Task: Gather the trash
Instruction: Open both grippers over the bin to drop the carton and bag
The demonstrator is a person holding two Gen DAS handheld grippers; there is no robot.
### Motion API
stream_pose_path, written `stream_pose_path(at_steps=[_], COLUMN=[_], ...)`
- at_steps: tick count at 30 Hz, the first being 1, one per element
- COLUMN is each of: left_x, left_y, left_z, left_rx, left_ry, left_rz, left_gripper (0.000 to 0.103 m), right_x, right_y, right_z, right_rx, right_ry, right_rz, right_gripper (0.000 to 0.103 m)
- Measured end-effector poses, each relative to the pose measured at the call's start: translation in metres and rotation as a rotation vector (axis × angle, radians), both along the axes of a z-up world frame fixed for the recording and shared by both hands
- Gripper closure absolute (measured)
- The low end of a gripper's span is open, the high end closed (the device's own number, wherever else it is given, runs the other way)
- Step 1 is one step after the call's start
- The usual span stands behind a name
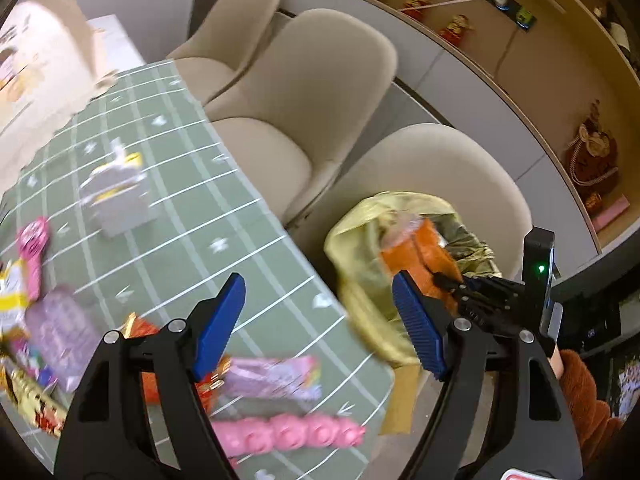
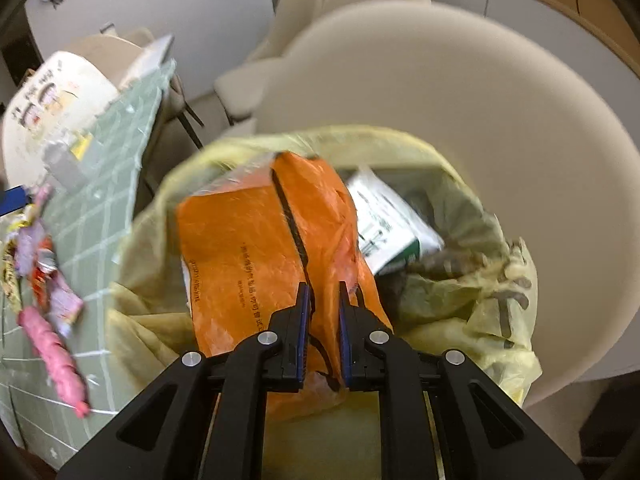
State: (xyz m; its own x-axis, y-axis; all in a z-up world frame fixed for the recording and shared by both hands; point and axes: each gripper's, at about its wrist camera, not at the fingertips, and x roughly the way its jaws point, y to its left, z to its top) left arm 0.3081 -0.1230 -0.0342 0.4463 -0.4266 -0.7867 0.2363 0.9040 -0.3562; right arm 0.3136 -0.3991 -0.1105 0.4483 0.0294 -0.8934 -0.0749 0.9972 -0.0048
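While the left hand-held gripper (image 1: 320, 324) hangs spread over the counter (image 1: 180, 208), the right hand-held gripper (image 2: 323, 336) pinches an orange wrapper (image 2: 248, 248) over the yellow bag (image 2: 460, 300) at 3 o'clock of the counter.

Soft, even indoor light, with no hard shadows I can make out. Both my fisheye views bend strongly at the dark rims. Motion blur smears the wrappers (image 1: 272, 376) and the yellow bag (image 2: 460, 308); the print on the orange packet (image 2: 248, 248) is perhaps half readable.
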Motion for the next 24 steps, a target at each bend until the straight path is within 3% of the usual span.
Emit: stream_pose_path(at_steps=[3,6,7,10,12,18,24], left_x=[-0.006,-0.013,-0.018,-0.029,-0.038,-0.081,-0.120], left_y=[0.015,0.023,0.026,0.037,0.047,0.107,0.180], left_z=[-0.003,-0.001,0.002,0.007,0.010,0.003,-0.010], left_rx=[-0.004,0.000,0.003,0.007,0.016,0.098,0.175], left_ry=[0.009,-0.009,-0.027,-0.059,-0.077,-0.106,-0.079], left_rz=[0.029,0.033,0.033,0.053,0.077,0.208,0.397], left_gripper=[0.031,0.031,0.031,0.031,0.031,0.031,0.031], right_x=[0.004,-0.001,-0.004,-0.016,-0.025,-0.056,-0.081], right_y=[0.001,0.001,0.001,0.003,0.005,0.025,0.066], right_z=[-0.001,0.007,0.011,0.024,0.037,0.071,0.098], right_rx=[-0.014,0.066,0.070,0.070,0.071,0.119,0.221], right_ry=[0.010,-0.013,-0.026,-0.074,-0.117,-0.243,-0.364], right_rz=[-0.002,-0.020,-0.029,-0.040,-0.054,-0.057,0.039], right_gripper=[0.089,0.089,0.087,0.067,0.067,0.067,0.064])
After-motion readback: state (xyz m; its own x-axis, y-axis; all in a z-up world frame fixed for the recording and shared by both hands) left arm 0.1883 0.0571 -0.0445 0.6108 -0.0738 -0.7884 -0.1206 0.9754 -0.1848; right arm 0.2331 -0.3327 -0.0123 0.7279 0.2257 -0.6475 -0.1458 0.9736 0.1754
